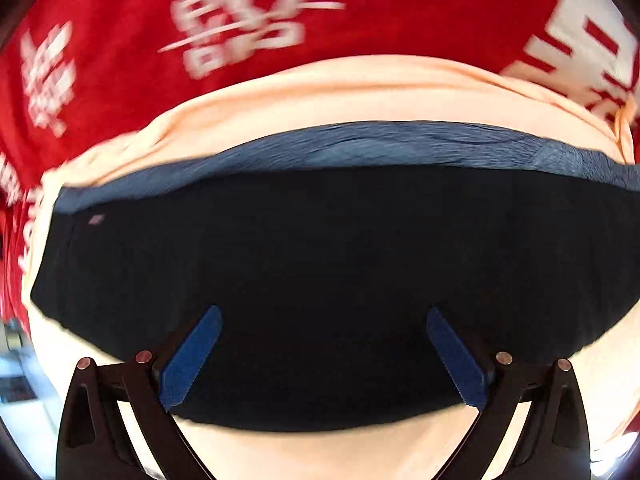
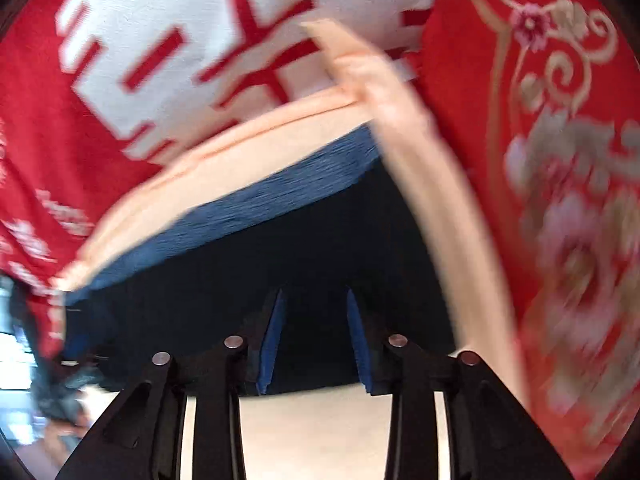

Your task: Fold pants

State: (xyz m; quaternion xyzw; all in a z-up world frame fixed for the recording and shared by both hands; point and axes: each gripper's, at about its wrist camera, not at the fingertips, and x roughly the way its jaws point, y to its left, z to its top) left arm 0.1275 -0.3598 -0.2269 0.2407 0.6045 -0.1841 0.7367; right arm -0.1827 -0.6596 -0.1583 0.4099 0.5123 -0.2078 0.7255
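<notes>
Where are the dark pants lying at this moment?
In both wrist views the dark pants lie in the centre on a peach cloth, with a blue garment along their far edge.

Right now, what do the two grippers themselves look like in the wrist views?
Both look alike. The left gripper has black linkage arms with cut-out slots, round silver pivot pins and two flat blue fingers with ridged inner faces. The right gripper shows the same black frame, silver pins and blue fingers.
</notes>
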